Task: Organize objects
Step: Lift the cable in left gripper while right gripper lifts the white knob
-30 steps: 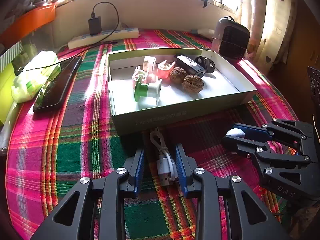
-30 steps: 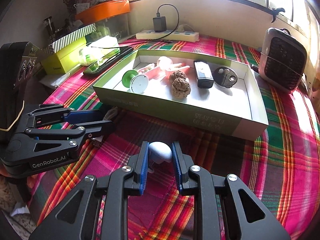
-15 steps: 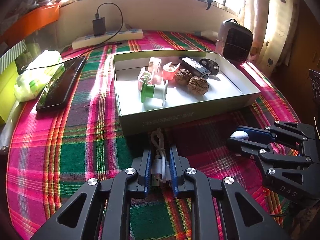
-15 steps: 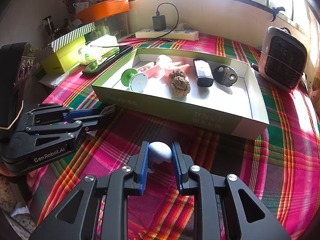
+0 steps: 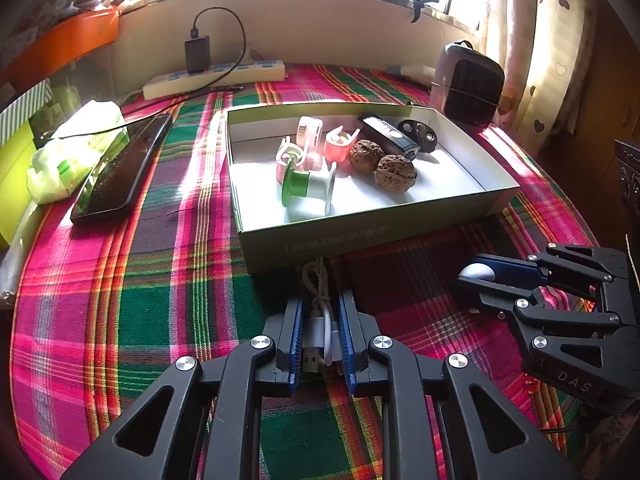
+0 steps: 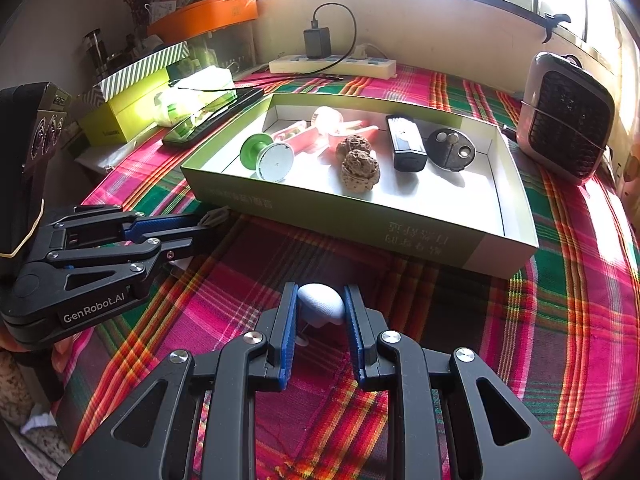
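Note:
My left gripper [image 5: 320, 304] is shut on a coiled white USB cable [image 5: 320, 320], just in front of the green-walled box [image 5: 360, 236]. It also shows in the right wrist view [image 6: 200, 228]. My right gripper [image 6: 321, 300] is shut on a small white rounded object [image 6: 322, 308], also in the left wrist view [image 5: 476, 272]. The box holds a green spool [image 5: 304, 184], pink clips [image 5: 340, 146], two walnuts [image 5: 394, 172], a black device [image 5: 386, 136] and a dark round piece [image 5: 420, 134].
A plaid cloth [image 5: 160, 280] covers the table. A black phone [image 5: 120, 172] and a tissue pack [image 5: 72, 148] lie at left. A power strip [image 5: 216, 78] with a charger sits at the back. A small heater [image 5: 468, 84] stands at back right.
My left gripper has closed on the USB cable and lifted slightly back from the box. The right gripper keeps its hold on the white object.

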`<state>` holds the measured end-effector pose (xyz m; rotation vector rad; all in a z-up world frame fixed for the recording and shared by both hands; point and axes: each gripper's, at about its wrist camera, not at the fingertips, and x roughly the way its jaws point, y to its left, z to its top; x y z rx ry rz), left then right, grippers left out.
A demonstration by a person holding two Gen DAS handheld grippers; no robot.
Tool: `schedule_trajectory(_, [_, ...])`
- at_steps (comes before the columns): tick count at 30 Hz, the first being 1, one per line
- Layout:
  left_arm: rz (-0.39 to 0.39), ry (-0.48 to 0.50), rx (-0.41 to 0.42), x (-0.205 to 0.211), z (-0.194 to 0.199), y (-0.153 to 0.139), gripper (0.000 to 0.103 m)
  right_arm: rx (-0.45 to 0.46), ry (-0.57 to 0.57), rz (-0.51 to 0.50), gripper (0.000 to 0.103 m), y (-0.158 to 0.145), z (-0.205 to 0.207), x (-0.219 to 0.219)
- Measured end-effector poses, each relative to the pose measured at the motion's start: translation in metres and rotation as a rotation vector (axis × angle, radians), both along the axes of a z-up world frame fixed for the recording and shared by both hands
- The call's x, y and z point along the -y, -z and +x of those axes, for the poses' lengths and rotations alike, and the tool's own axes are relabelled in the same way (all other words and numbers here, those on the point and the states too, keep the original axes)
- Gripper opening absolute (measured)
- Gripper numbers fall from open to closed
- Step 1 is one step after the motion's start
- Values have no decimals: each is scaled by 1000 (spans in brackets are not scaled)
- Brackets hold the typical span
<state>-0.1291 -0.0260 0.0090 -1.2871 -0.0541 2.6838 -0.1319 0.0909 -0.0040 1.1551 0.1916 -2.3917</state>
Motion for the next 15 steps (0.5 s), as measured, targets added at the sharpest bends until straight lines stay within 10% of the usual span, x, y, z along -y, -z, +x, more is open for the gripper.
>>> schedule_trajectory(15, [8, 6, -5, -1, 4, -2, 15, -6, 12, -4, 24, -1, -1, -2])
